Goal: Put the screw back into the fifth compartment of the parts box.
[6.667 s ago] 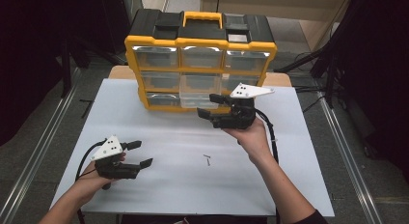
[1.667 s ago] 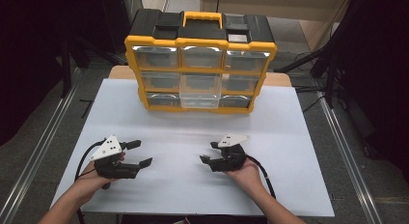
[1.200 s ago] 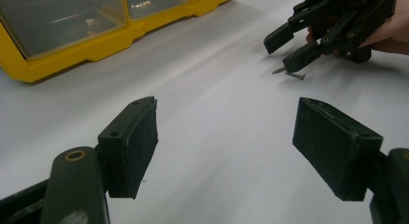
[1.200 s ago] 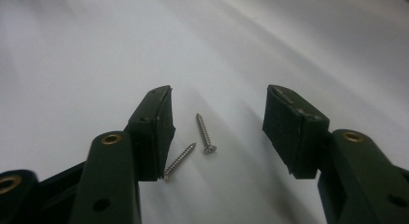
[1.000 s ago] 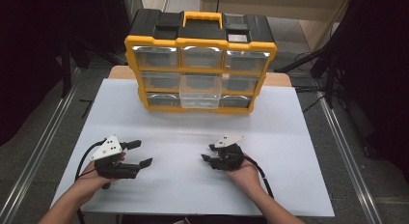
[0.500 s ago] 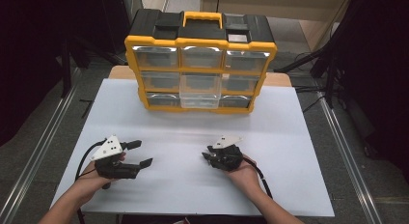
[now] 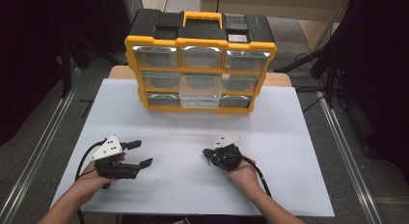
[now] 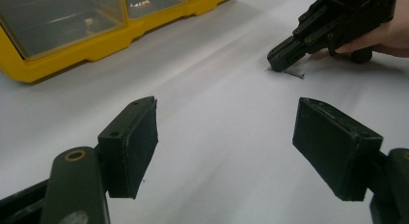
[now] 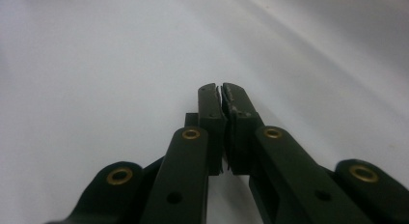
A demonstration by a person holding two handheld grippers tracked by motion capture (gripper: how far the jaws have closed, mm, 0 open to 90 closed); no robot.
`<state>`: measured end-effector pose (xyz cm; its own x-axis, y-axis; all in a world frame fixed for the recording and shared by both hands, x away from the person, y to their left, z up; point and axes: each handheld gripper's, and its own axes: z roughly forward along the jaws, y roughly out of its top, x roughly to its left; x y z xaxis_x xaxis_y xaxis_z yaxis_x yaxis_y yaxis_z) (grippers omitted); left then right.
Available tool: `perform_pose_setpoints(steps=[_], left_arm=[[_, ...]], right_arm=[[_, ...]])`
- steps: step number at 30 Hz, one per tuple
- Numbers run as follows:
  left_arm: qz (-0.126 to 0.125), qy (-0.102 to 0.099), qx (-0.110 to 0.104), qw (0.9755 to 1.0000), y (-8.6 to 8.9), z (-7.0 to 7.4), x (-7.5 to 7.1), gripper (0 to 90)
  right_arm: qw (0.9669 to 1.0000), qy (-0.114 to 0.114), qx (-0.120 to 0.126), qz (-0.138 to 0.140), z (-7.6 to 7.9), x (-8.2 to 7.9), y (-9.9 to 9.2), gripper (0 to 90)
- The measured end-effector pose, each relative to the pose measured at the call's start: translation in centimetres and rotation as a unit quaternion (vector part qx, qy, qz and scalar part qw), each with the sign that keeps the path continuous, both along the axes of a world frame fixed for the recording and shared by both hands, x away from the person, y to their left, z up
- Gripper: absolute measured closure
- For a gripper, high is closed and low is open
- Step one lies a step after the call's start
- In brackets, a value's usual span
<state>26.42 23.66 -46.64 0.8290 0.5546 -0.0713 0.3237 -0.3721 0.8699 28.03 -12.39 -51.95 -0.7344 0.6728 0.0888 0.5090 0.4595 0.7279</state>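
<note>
My right gripper (image 7: 207, 155) rests low on the white table (image 7: 299, 137), right of centre, tips pointing left. Its jaws have just been closing and now stand shut (image 9: 221, 89). In the left gripper view the right gripper (image 8: 280, 58) touches the table with its tips, and a small thin dark pin (image 8: 295, 74) sticks out from them along the surface. My left gripper (image 7: 141, 153) lies at the near left, open, with nothing between its pads (image 8: 234, 147).
A yellow and black drawer organiser (image 7: 200, 64) with clear drawers stands at the table's far edge; its bottom corner (image 8: 96, 40) shows in the left gripper view. One middle drawer sticks out slightly. Bare white tabletop lies between it and the grippers.
The right gripper's jaws have closed together at the spot where the thin pin lay. Both hands have stayed in place; the left gripper is unchanged.
</note>
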Motion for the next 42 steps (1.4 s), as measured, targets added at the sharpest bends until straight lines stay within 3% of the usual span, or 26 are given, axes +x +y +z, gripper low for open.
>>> perform_pose_setpoints(steps=[19, 42], left_arm=[[0.001, -0.001, 0.0, 1.0, 0.1, 0.0, 0.0, 24.1], [0.0, 0.001, -0.002, 1.0, 0.1, 0.0, 0.0, 24.1]], right_arm=[[0.9996, 0.023, 0.012, -0.005, 0.5, 0.5, -0.1, 88.6], [0.9977, 0.001, 0.066, -0.017, 2.8, 0.6, -0.9, 88.7]])
